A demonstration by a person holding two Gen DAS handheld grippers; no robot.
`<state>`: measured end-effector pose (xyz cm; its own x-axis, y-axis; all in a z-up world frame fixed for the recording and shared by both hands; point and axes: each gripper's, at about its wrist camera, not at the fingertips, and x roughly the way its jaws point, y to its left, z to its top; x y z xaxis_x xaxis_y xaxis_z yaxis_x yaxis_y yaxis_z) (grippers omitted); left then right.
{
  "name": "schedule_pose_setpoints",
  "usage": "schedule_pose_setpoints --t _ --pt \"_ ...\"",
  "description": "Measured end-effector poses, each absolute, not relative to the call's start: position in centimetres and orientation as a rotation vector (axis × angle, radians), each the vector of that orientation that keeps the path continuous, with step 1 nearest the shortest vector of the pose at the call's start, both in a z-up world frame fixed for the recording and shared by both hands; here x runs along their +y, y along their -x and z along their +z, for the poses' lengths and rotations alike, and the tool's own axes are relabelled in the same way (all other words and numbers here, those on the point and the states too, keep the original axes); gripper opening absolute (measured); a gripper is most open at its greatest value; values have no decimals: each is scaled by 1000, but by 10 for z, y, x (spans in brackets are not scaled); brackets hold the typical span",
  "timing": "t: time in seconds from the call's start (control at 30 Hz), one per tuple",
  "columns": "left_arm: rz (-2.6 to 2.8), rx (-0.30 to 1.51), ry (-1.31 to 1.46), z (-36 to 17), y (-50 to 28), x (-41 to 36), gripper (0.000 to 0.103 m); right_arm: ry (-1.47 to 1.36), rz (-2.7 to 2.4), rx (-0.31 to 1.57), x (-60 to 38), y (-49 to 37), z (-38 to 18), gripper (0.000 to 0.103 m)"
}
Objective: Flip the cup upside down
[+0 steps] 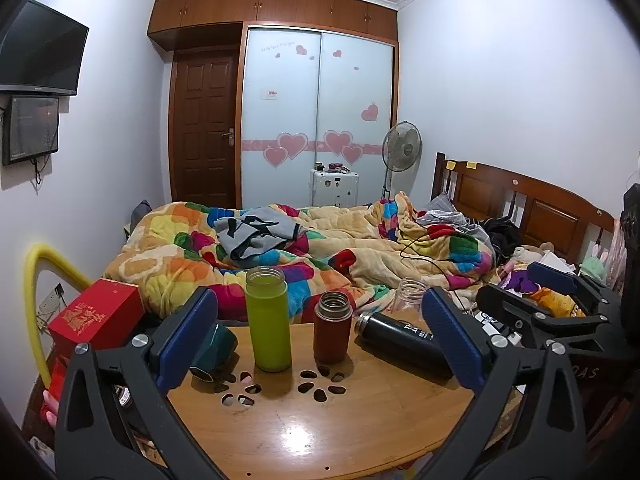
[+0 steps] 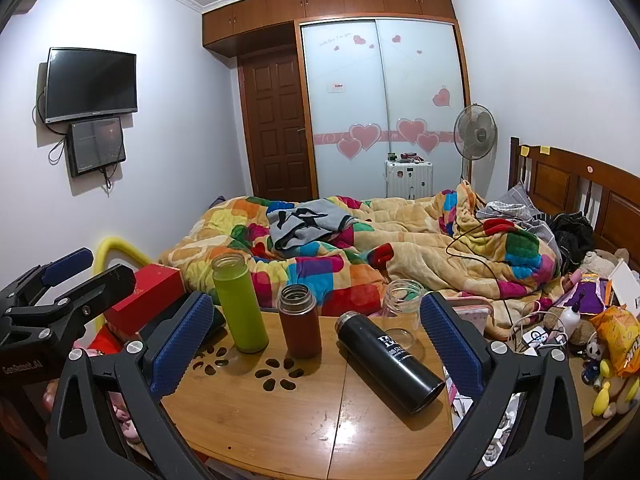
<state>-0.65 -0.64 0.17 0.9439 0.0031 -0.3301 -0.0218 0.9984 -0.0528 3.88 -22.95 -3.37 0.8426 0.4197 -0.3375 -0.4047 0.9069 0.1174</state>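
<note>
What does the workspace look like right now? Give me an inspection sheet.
Surface: round wooden table with flower-shaped cutouts, glossy.
Job's things: green bottle and red-brown flask upright, mouths open; black flask lying on its side; clear glass jar upright at the far edge; dark teal cup tipped on its side at the left.
Clutter: red box, snack bag, toys on the right.
Grippers: left tongs and right tongs open, holding nothing.
Cables: black cable over the blanket.
Surroundings: unmade bed, wardrobe, fan, wall screens.

Pale walls [image 2: 180, 120], wooden door [image 2: 276, 128], heart-decorated wardrobe [image 2: 380, 112], unmade bed [image 2: 400, 248], standing fan [image 2: 475, 132], wall television [image 2: 91, 84]
</note>
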Motion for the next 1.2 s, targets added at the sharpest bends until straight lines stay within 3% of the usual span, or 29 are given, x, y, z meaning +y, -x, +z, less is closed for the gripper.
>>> schedule_pose_setpoints --t 1.2 --pt "11 339 57 1 3 0 103 -44 434 367 -228 -43 -35 103"
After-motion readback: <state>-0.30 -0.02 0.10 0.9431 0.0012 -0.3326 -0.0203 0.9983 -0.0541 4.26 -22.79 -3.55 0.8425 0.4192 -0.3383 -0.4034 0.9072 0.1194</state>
